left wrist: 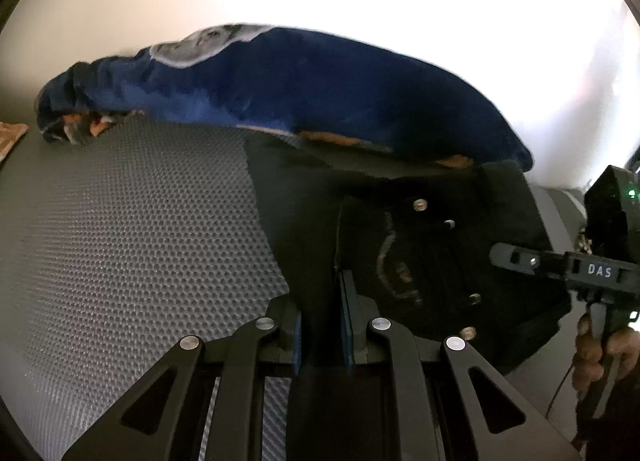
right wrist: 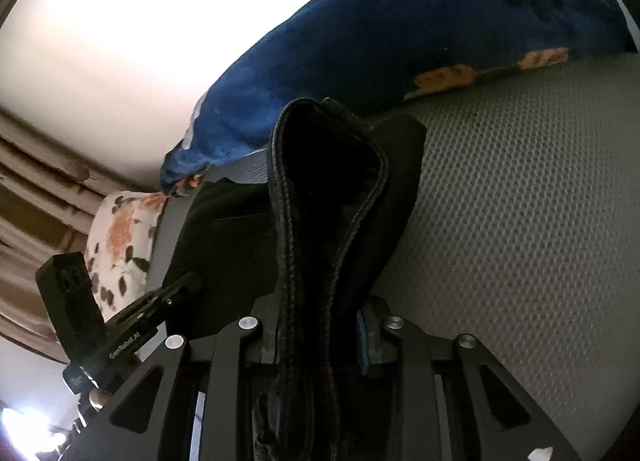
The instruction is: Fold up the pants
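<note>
Nearest, the left gripper (left wrist: 320, 325) pinches a dark fold of the pants (left wrist: 432, 245); the right gripper (right wrist: 320, 337) clamps their stitched waistband (right wrist: 320, 181); the soft, limp cloth lies on the mesh mattress (left wrist: 140, 241), best held at hems; far off, a blue blanket (left wrist: 320, 85).

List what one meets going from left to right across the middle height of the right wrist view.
Brown curtain folds → white pillow with orange flowers and dark leaves → left gripper reaching in → black pants with the stitched hem → grey dimpled mattress surface.
</note>
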The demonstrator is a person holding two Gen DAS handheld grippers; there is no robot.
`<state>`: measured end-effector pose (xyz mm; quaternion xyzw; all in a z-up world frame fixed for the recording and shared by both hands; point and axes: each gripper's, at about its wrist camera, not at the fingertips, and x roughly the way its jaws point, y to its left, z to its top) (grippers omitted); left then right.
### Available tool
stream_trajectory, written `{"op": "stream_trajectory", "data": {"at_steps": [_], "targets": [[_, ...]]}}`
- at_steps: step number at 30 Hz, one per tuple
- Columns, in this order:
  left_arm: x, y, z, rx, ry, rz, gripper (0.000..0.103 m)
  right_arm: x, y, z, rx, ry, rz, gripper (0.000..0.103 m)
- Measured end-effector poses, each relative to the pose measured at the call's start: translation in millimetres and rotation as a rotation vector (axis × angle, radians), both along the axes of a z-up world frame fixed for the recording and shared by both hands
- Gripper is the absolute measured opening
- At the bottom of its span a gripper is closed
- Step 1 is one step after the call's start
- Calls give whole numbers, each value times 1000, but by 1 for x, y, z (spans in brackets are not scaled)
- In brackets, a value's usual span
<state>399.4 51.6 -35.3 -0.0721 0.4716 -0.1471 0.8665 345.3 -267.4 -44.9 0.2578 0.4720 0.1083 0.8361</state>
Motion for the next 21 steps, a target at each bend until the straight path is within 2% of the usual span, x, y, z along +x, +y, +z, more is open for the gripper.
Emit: {"op": "stream_trajectory", "data": {"at_steps": [3,5,7,10,12,14,18,21], "targets": [[0,9,-20,-13,29,-1,24,0,-4,-14,-92,16,-18,29],[-1,13,-32,-15,51,11,36,-5,0,-21,-227,18,-28,47],[-5,17,-39,-24,32,31,43,-11,0,-23,-259,-10,-27,50],[-11,19,-43,-34,5,44,47,-18,-2,-25,-270,-18,-51,54],[-15,16,-42,16,-13,68,56,-20,1,-24,-293,-27,-50,54],[-19,12,-40,60,-17,83,61,-21,2,-24,-307,-18,-69,59],[-31,4,-25,146,-16,108,61,-22,11,-13,-354,-11,-89,62],[-46,4,-11,195,-41,117,62,-36,23,5,-416,-51,-96,63]]}}
